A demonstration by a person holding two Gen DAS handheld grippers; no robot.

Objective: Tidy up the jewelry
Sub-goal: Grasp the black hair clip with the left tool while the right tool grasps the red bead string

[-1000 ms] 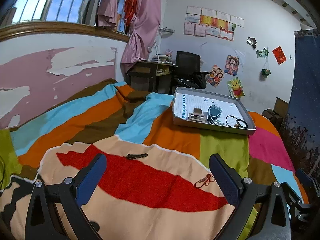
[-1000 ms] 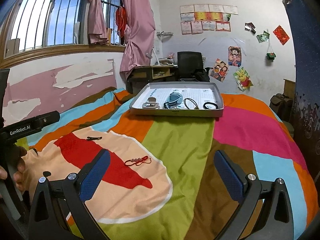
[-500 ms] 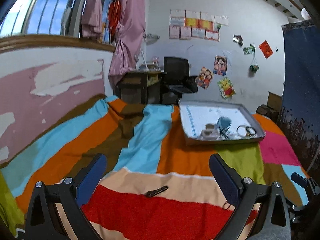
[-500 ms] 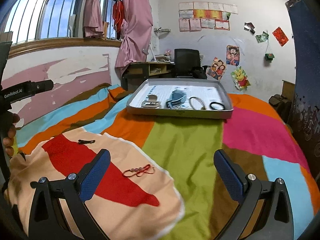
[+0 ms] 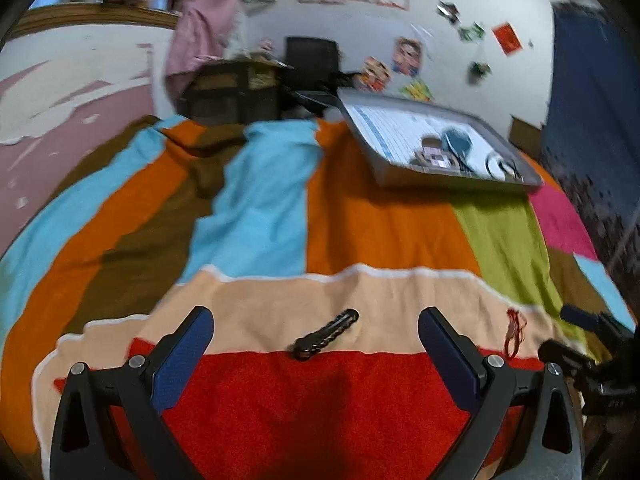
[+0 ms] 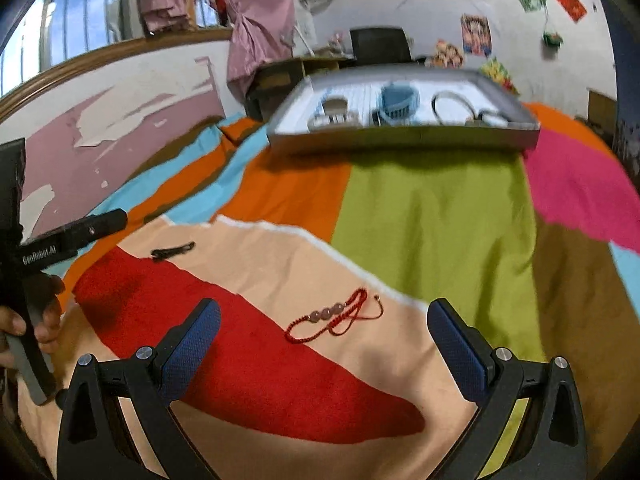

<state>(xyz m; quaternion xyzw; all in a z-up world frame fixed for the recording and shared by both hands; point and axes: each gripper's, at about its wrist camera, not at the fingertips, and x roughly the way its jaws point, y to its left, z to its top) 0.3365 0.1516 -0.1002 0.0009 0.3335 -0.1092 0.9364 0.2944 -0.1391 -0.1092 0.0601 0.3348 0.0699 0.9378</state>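
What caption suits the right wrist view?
Open right gripper over a red beaded bracelet on a striped blanket.

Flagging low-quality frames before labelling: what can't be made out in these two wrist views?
- Tray contents, both views: motion blur; individual pieces unidentifiable.
- Dark bracelet, left wrist view: blurred; links and clasp unreadable.
- Red cord bracelet, left wrist view: smeared near the edge; its beads show only in the right wrist view.
- Person's hand, right wrist view: cut by the frame edge.

Open blanket (image 6: 436,216) before tray (image 6: 404,138)
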